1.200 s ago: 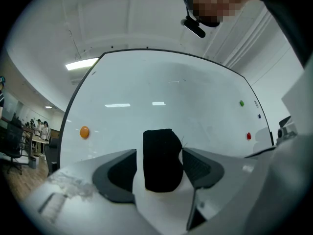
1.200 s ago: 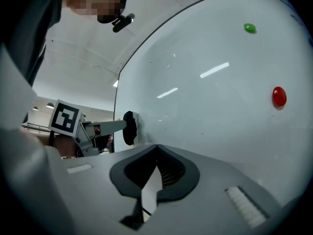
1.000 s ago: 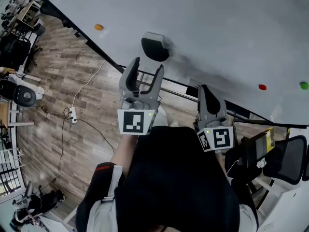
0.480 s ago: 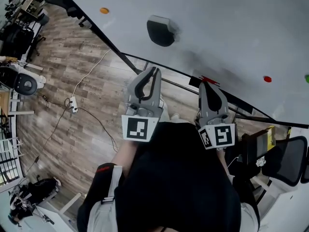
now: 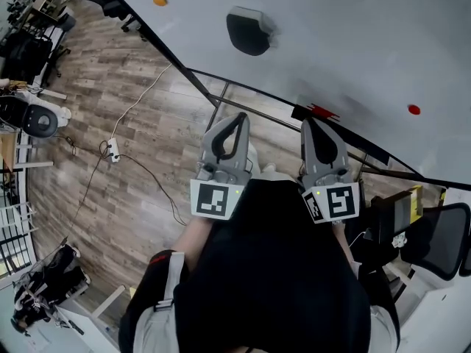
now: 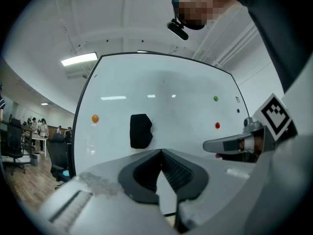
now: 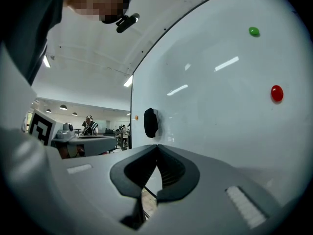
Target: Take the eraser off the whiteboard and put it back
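1. Currently the eraser [image 5: 249, 31], black, sits stuck on the whiteboard [image 5: 353, 35], held by neither tool.
2. Left gripper [image 5: 238, 118]: jaws pressed together tip to tip, gripping nothing. It points level at the board, with the eraser at its 12 o'clock in the head view, well apart.
3. Right gripper [image 5: 310, 123]: jaws likewise closed on nothing. It sits beside the left one at its 3 o'clock. In the right gripper view the eraser shows just above the jaw tips, further along the board.
4. In the way: the board's lower frame rail [image 5: 243, 94] crosses between both grippers and the eraser in the head view. Past the rail, bare board surface.
5. On the board: orange magnet [image 5: 160, 1] at the eraser's 10 o'clock, red magnet [image 5: 414, 109] at its 4 o'clock, and green magnet [image 7: 253, 31] at 11 o'clock of the red one in the right gripper view.
6. Red marker [image 5: 321, 111] lies at the board's lower edge, near the right gripper's 1 o'clock.
7. Floor: wood planks with a power strip [image 5: 112, 150] and its cable at the left gripper's 9 o'clock. Black office chair [image 5: 441, 234] at the right gripper's 4 o'clock.
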Motion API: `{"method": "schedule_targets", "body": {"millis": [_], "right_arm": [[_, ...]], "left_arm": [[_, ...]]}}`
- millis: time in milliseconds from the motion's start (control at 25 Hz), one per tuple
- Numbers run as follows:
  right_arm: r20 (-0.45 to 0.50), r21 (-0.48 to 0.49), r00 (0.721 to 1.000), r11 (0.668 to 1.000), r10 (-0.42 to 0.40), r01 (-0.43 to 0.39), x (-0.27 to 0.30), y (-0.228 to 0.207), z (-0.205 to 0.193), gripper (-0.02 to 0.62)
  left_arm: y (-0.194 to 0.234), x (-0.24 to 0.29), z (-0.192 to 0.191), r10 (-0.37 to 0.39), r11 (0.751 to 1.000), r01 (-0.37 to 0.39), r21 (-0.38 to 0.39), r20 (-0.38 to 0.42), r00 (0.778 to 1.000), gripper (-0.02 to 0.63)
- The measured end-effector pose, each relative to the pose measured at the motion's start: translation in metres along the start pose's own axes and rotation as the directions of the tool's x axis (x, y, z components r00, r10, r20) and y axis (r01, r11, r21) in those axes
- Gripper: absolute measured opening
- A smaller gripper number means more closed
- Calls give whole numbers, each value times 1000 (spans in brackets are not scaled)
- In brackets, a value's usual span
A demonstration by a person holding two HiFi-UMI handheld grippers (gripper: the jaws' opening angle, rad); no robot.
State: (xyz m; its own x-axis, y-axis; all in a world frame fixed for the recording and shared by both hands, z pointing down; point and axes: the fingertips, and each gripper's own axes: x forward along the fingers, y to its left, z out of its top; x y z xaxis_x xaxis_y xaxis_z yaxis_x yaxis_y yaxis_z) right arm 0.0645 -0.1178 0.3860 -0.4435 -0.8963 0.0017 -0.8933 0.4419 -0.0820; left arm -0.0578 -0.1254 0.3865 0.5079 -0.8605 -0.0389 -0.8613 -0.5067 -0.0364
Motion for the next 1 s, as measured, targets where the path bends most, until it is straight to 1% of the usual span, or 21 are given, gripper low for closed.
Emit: {"method": "schedule_targets", "body": {"millis": [120, 240, 400, 1000], "right_arm": [[-3, -7, 1000, 1000, 10, -10, -1, 4, -2, 2], [-6, -18, 1000, 1000, 22, -22, 0, 9, -1, 0], [-10, -13, 999, 999, 34, -34, 4, 12, -3, 0], [-18, -32, 997, 997, 76, -77, 7, 22, -5, 0]], "left_arm": [[-10, -4, -10, -11, 1000, 11, -12, -19, 1000, 3], [-11, -6, -10, -19, 999, 18, -28, -15, 1000, 3], [-11, -3, -10, -33, 999, 33, -15, -15, 999, 3], [0, -13, -13, 29, 999, -29, -20, -27, 999, 3]]}}
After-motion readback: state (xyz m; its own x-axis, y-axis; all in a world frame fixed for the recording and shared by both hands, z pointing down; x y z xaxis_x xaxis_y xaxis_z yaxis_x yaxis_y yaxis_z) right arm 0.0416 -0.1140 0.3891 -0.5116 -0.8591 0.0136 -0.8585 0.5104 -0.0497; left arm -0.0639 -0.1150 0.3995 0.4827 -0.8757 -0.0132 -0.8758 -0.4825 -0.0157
